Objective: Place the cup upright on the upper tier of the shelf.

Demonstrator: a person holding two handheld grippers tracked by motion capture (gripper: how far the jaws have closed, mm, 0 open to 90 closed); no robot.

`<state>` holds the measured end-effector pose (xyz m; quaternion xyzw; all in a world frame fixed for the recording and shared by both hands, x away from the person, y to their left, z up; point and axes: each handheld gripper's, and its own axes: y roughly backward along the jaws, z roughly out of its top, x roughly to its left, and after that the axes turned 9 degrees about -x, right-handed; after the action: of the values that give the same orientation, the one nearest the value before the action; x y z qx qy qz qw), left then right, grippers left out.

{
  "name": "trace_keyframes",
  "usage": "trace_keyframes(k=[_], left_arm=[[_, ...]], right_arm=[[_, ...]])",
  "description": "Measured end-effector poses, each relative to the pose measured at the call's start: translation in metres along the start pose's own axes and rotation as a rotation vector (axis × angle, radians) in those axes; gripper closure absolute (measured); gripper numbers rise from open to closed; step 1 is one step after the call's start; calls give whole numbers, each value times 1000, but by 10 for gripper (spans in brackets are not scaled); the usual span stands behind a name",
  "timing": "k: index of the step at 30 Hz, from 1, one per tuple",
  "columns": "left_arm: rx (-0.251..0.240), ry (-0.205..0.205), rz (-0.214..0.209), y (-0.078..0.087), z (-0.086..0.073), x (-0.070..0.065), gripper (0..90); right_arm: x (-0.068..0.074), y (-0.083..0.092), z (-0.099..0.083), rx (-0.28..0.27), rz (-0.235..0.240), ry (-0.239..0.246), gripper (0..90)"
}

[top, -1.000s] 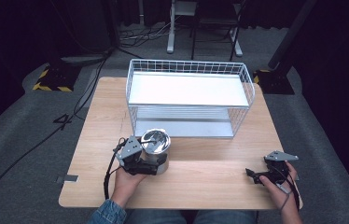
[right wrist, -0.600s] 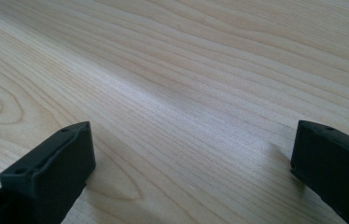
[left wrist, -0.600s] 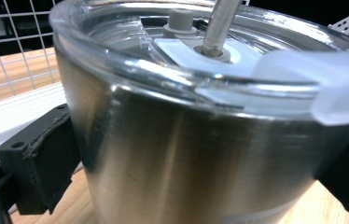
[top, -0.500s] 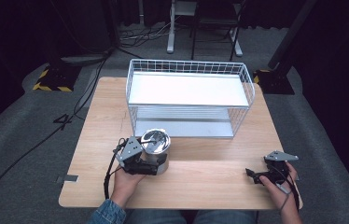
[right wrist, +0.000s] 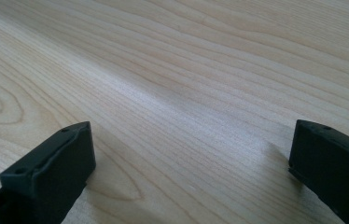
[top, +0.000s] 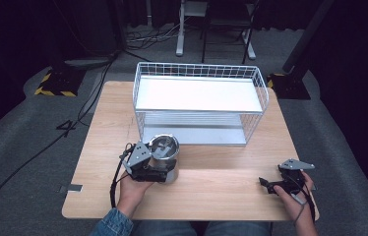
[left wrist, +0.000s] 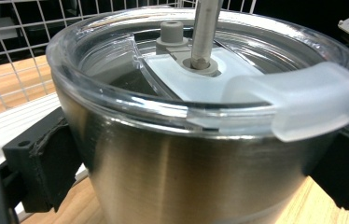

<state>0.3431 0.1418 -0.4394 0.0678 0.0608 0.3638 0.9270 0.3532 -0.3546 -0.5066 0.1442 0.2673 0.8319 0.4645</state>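
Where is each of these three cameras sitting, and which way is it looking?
High view: above the person's side, looking forward and down on the wooden table, wire rack, both forearms and hands.
Left gripper view: on the left gripper, looking along its black fingers at the steel tumbler clamped between them, with the rack behind.
Right gripper view: on the right gripper, facing bare tabletop between its spread fingers.
Shared: the high and left gripper views both show the tumbler and rack.
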Motion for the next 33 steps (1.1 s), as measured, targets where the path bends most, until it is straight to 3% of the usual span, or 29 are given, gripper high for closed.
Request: trace_keyframes(k=[4, 11, 33], left_arm=[[-11, 4, -3, 2, 6, 1, 36], [-17, -23, -17, 7, 30, 0, 36], [-27, -6, -63, 10, 94, 5, 36]], right_arm=[[0, 0, 0, 0, 0, 0, 6], [0, 0, 0, -1, -1, 1, 7], [0, 0, 0, 0, -1, 0, 6]])
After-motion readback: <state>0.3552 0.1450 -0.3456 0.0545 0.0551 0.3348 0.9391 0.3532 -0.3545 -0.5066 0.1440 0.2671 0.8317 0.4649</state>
